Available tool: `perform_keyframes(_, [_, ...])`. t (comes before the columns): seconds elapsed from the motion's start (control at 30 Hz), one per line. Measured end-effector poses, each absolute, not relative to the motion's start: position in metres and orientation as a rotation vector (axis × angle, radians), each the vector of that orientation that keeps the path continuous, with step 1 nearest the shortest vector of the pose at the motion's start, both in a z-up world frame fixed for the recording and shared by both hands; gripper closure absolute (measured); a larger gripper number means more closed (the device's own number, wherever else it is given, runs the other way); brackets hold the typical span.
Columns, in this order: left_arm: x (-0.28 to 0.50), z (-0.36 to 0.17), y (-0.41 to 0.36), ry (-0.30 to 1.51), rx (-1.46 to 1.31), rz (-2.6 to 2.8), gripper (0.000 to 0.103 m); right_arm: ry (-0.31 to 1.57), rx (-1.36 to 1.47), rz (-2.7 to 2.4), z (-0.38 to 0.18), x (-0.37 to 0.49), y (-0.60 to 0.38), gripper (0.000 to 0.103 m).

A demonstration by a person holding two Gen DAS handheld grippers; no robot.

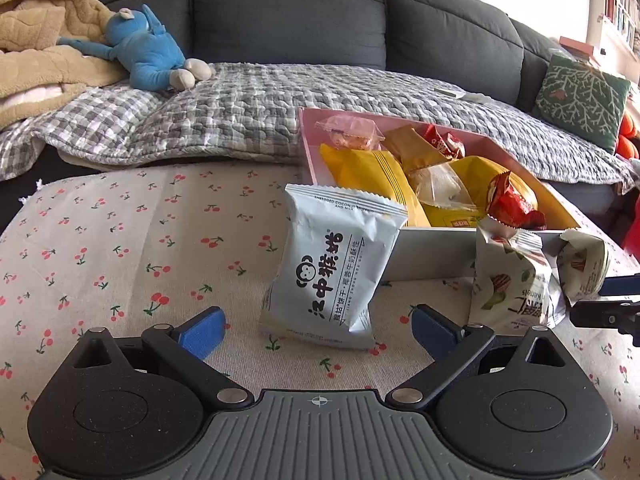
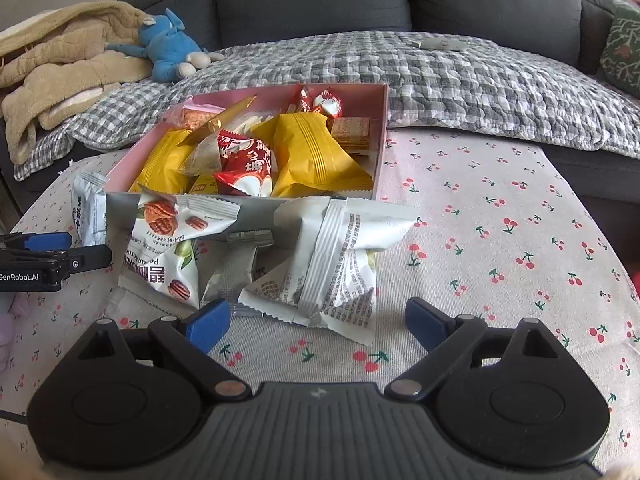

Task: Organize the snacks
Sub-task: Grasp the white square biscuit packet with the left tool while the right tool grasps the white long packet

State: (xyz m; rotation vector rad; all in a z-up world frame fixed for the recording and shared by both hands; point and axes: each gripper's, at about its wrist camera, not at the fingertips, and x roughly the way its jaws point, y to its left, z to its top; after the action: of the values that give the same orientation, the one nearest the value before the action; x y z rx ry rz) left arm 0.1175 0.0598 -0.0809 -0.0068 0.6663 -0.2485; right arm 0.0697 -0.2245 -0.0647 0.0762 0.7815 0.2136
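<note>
A cherry-print cloth [image 1: 120, 248] covered the table. Behind it stood a dark grey sofa [image 1: 288, 12], its seat spread with a grey-and-white checked quilt [image 1: 240, 108]. A blue plush toy [image 1: 148, 54] lay on the quilt's left end, its pale feet pointing right, just beside a heap of tan fleece blanket [image 1: 36, 60]. At the sofa's far right a green cushion with a white branch pattern [image 1: 580, 100] leaned against the arm. A small flat white object [image 2: 442, 43] rested on the quilt near the backrest; what it was could not be told.
</note>
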Motion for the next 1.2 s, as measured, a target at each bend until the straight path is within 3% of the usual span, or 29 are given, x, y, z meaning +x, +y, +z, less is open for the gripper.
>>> perform_keyframes(0.13, [0.126,-0.078,0.058,0.66,-0.031,-0.246,0.014,0.782,0.109,0.195,-0.065,0.079,-0.227,0.009])
perform_keyframes(0.27, [0.13,-0.081,0.056,0.674,-0.033,-0.246,0.03,0.772,0.111,0.183,-0.064,0.086,-0.225,0.011])
perform_keyframes(0.43, [0.131,-0.08,0.054,0.675,-0.008,-0.247,0.042,0.78,0.138,0.183,-0.063,0.091,-0.226,0.021])
perform_keyframes(0.63, [0.132,-0.078,0.056,0.682,-0.016,-0.245,0.047,0.784,0.135,0.177,-0.062,0.093,-0.223,0.032])
perform_keyframes(0.8, [0.131,-0.076,0.055,0.698,-0.022,-0.239,0.05,0.801,0.13,0.168,-0.061,0.094,-0.223,0.055])
perform_keyframes(0.97, [0.13,-0.072,0.053,0.72,-0.027,-0.241,0.051,0.806,0.116,0.174,-0.058,0.094,-0.221,0.061])
perform_keyframes(1.2, [0.126,-0.067,0.048,0.754,-0.018,-0.246,0.051,0.814,0.101,0.194,-0.054,0.092,-0.216,0.063])
